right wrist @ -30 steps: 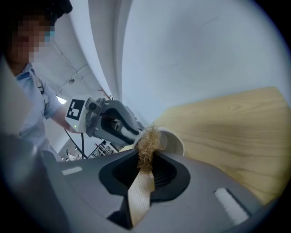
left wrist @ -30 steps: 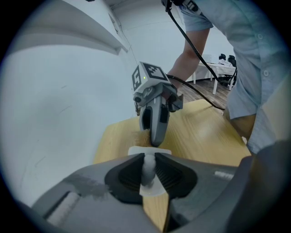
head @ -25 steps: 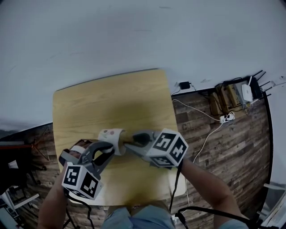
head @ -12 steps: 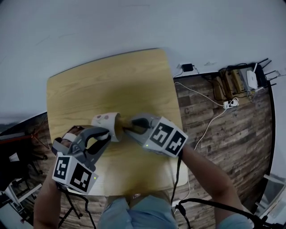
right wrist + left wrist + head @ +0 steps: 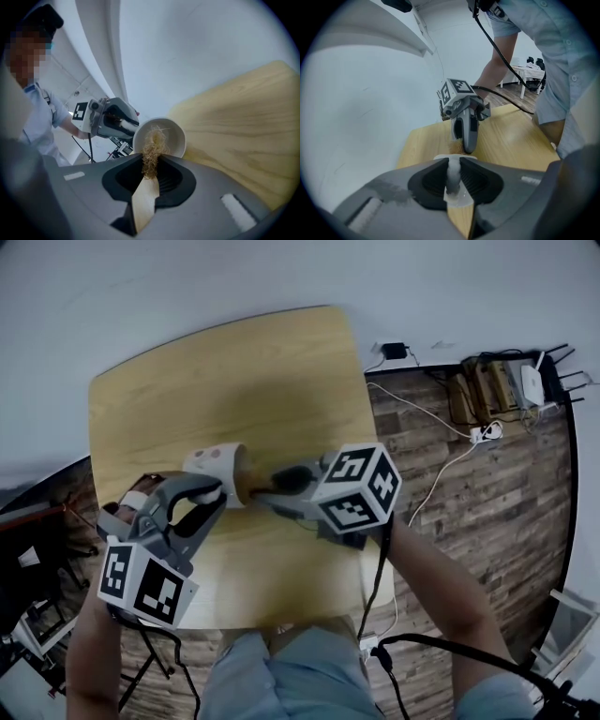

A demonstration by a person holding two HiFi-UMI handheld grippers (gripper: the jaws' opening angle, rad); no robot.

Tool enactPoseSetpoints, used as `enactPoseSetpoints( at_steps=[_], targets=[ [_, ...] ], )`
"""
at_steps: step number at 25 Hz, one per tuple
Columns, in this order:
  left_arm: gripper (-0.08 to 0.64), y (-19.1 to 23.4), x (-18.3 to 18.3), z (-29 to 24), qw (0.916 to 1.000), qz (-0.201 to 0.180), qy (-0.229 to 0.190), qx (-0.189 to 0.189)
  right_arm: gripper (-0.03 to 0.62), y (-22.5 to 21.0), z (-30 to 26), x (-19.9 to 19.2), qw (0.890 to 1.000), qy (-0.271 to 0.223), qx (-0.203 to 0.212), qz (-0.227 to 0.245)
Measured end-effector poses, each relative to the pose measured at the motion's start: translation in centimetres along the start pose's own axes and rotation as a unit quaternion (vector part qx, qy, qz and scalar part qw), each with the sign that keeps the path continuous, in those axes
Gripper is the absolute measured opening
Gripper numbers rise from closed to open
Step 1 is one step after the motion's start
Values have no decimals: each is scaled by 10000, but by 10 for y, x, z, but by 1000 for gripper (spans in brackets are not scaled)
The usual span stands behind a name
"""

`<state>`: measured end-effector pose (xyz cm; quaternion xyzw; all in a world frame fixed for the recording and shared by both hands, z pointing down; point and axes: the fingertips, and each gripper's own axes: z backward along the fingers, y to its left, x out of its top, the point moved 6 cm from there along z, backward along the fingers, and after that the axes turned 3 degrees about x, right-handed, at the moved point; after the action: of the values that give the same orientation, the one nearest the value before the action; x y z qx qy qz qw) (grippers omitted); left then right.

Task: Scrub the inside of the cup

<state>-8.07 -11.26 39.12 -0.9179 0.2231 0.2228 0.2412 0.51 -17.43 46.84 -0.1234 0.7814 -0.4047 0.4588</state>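
We see a wooden table (image 5: 234, 371), with plank floor (image 5: 487, 493) to its right. Over the table's near half our two grippers meet. The left gripper (image 5: 212, 491) has its jaws nearly together, pinched on a white part of the cup (image 5: 214, 461). The right gripper (image 5: 265, 491) has its jaws clamped on a brush (image 5: 151, 152) of straw-coloured bristles. The cup lies tipped on its side between the two grippers with its mouth facing right, and the brush's tip reaches into that mouth.
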Motion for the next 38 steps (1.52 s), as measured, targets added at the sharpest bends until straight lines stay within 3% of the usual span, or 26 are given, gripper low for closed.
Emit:
enactPoseSetpoints(
  at_steps=[6, 13, 18, 22, 32, 38],
  targets=[
    [98, -6, 3, 1, 10000, -45, -49, 60, 66, 3, 6, 7, 9925, -708, 531, -849],
    [98, -6, 9, 4, 9982, 157, -529, 220, 66, 14, 18, 22, 9911, -843, 484, -912],
    [98, -5, 12, 3, 9924, 474, -1047, 440, 66, 21, 31, 32, 9937, -795, 209, -764],
    [98, -6, 7, 7, 9887, 676, -1226, 543, 66, 29, 29, 38, 9959, -646, -21, -635],
    [98, -21, -42, 25, 9862, 1098, -967, 778, 66, 51, -16, 42, 9974, -9, -701, 187],
    [98, -29, -74, 27, 9835, 1370, -812, 863, 67, 51, -40, 37, 9934, 37, -1140, 87]
  ],
)
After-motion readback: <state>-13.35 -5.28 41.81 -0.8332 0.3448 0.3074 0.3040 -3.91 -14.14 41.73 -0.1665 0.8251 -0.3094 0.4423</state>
